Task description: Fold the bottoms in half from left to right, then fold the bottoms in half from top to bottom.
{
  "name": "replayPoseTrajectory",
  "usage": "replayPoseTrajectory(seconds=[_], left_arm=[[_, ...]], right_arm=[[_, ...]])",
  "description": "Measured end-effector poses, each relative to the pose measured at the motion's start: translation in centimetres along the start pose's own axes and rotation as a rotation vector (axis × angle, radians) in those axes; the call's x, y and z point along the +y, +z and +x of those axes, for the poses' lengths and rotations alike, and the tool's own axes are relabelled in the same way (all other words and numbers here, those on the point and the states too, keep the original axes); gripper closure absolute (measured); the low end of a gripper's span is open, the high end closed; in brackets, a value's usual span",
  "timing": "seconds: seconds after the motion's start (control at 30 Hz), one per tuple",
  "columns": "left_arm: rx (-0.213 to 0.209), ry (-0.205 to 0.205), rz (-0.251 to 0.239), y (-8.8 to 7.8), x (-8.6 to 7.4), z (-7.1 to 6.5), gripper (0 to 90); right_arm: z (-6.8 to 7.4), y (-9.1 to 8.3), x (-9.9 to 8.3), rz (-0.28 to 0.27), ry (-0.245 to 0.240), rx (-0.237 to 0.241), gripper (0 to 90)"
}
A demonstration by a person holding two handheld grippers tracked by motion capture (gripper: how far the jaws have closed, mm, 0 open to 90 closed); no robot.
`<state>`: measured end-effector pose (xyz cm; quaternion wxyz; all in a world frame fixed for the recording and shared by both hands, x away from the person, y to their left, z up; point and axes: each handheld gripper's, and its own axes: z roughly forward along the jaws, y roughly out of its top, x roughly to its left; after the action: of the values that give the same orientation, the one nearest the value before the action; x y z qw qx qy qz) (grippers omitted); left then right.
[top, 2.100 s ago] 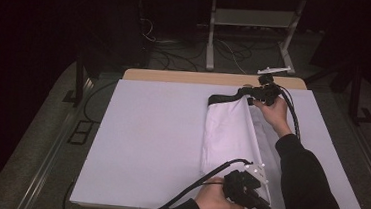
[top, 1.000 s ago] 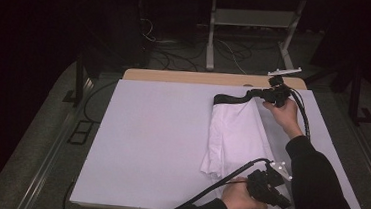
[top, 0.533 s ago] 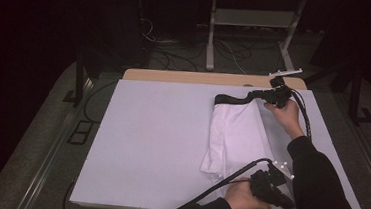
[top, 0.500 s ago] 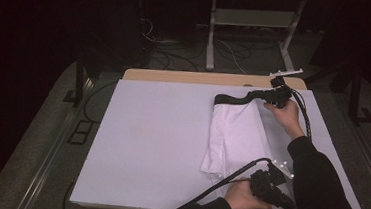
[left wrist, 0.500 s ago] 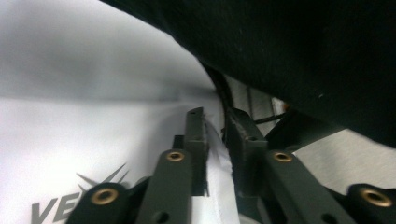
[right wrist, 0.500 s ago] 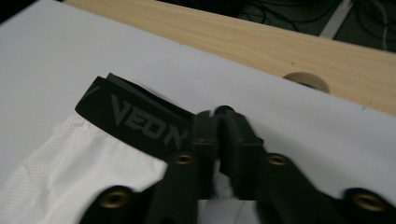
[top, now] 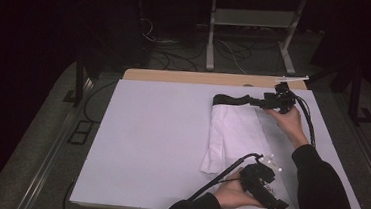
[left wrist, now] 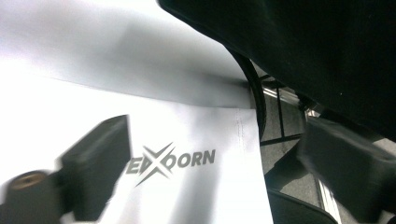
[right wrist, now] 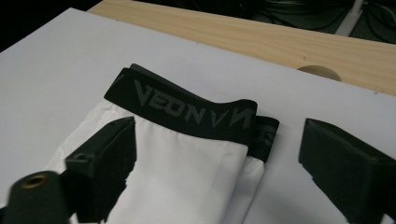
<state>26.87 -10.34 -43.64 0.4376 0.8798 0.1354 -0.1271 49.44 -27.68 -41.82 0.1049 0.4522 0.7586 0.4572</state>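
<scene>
Black long sleeves (top: 317, 190) on both arms, left tongs (top: 262, 183) black with small white dots on top, right tongs (top: 278, 99) black, thick black cables (top: 217, 182) trailing behind

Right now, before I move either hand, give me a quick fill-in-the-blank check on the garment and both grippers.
1. The folded white garment has a waistband coloured ____.
2. The jaws of the right gripper have just been opening and now stand ____, with nothing pressed between them.
3. The jaws of the left gripper have just been opening over a grey printed ____ on the white cloth.
4. The garment lies on a white sheet covering a ____ table.

Missing words: black; open; logo; wooden
</scene>
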Motion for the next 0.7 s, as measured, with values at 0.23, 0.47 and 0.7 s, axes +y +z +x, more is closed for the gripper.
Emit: replayPoseTrajectory(seconds=[0.23, 0.47, 0.7], left_arm=[[0.052, 0.019, -0.027, -2.3, 0.1, 0.6, 0.0], [0.114, -0.005, -0.068, -5.1, -0.3, 2.0, 0.0], [0.172, -0.014, -0.109, -7.8, -0.6, 3.8, 0.0]], right_arm=[[0.4, -1.1, -0.4, -0.036, 0.010, 0.005, 0.0], [1.1, -1.4, -1.1, -0.021, 0.014, -0.008, 0.0], [0.9, -1.5, -1.4, -0.015, 0.022, -0.015, 0.0]])
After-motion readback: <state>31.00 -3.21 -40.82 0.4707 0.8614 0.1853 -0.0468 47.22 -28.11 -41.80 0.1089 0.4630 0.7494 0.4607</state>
